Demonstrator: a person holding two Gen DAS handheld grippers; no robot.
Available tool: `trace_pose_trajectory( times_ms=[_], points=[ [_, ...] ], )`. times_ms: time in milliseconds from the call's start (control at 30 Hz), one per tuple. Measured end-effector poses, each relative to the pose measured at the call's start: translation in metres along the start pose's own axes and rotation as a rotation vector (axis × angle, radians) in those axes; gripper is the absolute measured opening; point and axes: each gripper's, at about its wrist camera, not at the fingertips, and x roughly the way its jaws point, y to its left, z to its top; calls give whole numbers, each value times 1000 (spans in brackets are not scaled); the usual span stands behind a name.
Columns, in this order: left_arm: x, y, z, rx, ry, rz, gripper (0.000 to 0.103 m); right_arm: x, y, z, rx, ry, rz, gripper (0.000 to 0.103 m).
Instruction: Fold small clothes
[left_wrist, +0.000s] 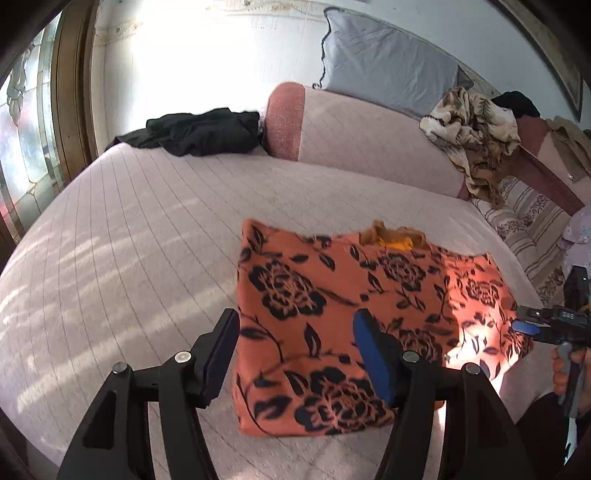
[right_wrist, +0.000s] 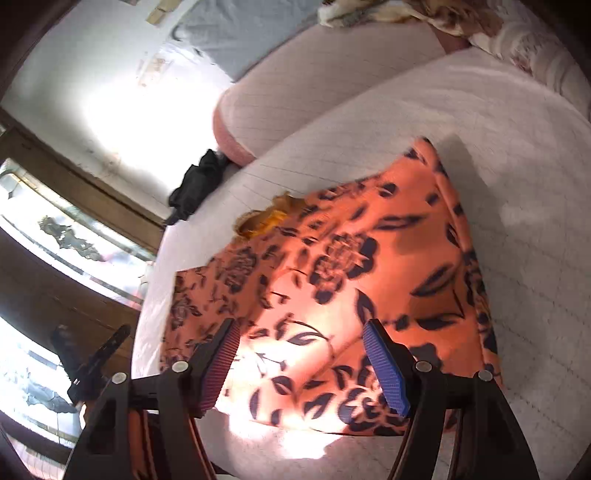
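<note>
My left gripper (left_wrist: 295, 354) and right gripper (right_wrist: 299, 363) both hang spread wide, grasping nothing, over the orange floral garment (left_wrist: 354, 314) lying folded flat on the bed (left_wrist: 129, 240); no containers around.

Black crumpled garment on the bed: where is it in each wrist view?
Left wrist: black crumpled garment upper left, beside the pink bolster.
Right wrist: left of centre, at the bed's edge.
Shared landmark: orange floral folded garment.
</note>
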Motion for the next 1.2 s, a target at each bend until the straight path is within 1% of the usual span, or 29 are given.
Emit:
trace_pose_trajectory(
  times_ms=[33,67,100,133,167,200,233,300,333,367,400,433,500,533,567,633,667,733,767,800,833,867,900,933,967,1000,1033,1133,1200],
  points=[
    [19,0,-15,2,77,26,65,11,-18,-6,46,19,-67,71],
    [41,3,-30,1,180,67,64,15,-33,-9,106,17,-53,65],
    [53,8,-41,-17,224,96,64,9,-37,-10,125,-20,-27,65],
    [43,9,-42,-28,159,93,64,4,-32,-9,125,-21,-39,65],
    [34,6,-39,-30,150,110,64,-2,-25,-8,112,-21,-68,66],
    [25,3,-33,-27,126,103,64,-9,-16,-7,87,-37,-82,68],
    [15,1,-27,-18,81,96,64,-17,-8,-6,53,-54,-64,69],
    [0,-6,-18,5,18,116,64,-25,2,-6,1,-82,-21,74],
    [-2,-9,-14,8,7,111,64,-22,-1,-7,-1,-83,-40,82],
    [-1,-12,-11,10,12,104,64,-16,-11,-8,23,-57,-86,83],
    [0,-15,-8,17,18,92,64,-4,-26,-9,84,1,-140,82],
    [0,-19,-6,25,19,82,64,0,-35,-8,130,19,-123,80],
    [1,-28,-2,38,4,65,65,-15,-26,1,103,-33,-107,81],
    [4,-34,0,38,0,48,67,-22,-17,8,74,-61,-98,82],
    [8,-38,3,38,-2,28,69,-25,-9,18,53,-72,-79,82],
    [23,-49,7,54,12,14,69,-16,1,42,42,-45,-6,82],
    [32,-56,9,58,25,14,69,-6,2,54,52,-19,37,82],
    [50,-59,9,51,44,-16,69,27,-6,78,96,71,116,82],
    [61,-58,7,41,60,-21,69,45,-14,89,117,94,105,82],
    [73,-54,3,26,86,-4,69,58,-28,102,143,85,55,82],
    [86,-50,-2,5,120,13,69,69,-48,112,205,72,62,81],
    [90,-47,-6,-1,116,14,69,73,-69,119,312,42,144,80],
    [86,-49,-7,18,86,18,69,67,-82,123,396,-21,165,80],
    [84,-51,-6,34,90,19,70,56,-83,124,414,-77,118,81],
    [83,-52,-5,34,100,16,70,45,-77,123,384,-116,82,82],
    [81,-50,-3,22,103,13,70,36,-69,119,346,-130,83,82],
    [78,-48,-2,1,104,10,70,30,-60,111,317,-113,104,82],
    [61,-40,-2,-60,84,3,70,7,-27,77,217,-90,100,82],
    [48,-36,-4,-68,55,6,70,-2,-12,48,173,-54,156,82]
  ],
)
